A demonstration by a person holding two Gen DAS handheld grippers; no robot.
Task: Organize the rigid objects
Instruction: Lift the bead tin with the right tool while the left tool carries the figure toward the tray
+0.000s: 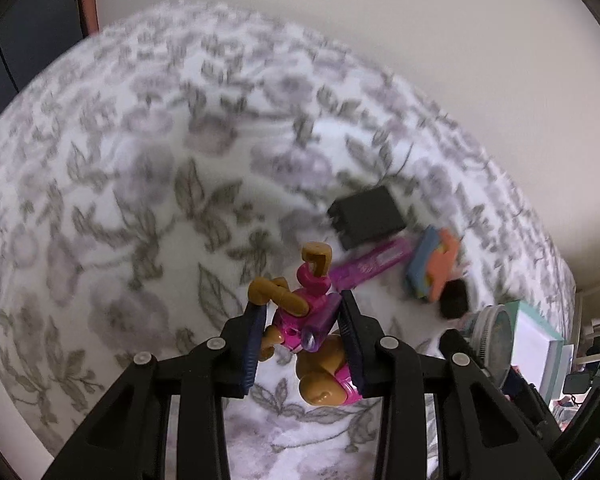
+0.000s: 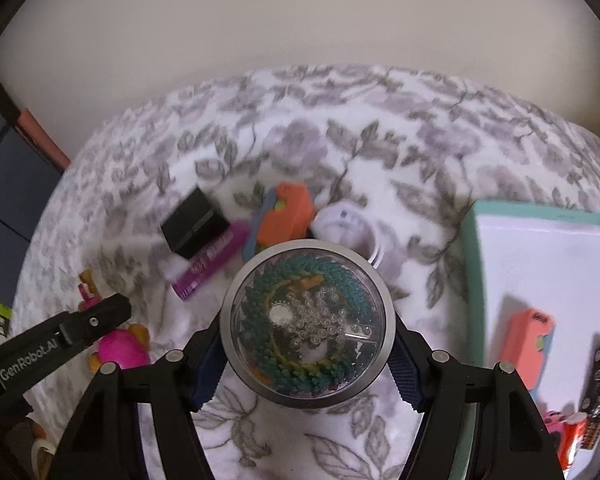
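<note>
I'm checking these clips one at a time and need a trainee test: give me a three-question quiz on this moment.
1. True or false: the left gripper is empty.
2. What does the right gripper hold? A) black box B) round tin with a clear lid C) purple tube
3. Fill in: the teal tray already holds a coral ____.

Key
1. False: its jaws clamp a pink and tan toy figure.
2. B: the round tin sits between the jaws; the black box and purple tube lie on the floral blanket.
3. case.
</note>
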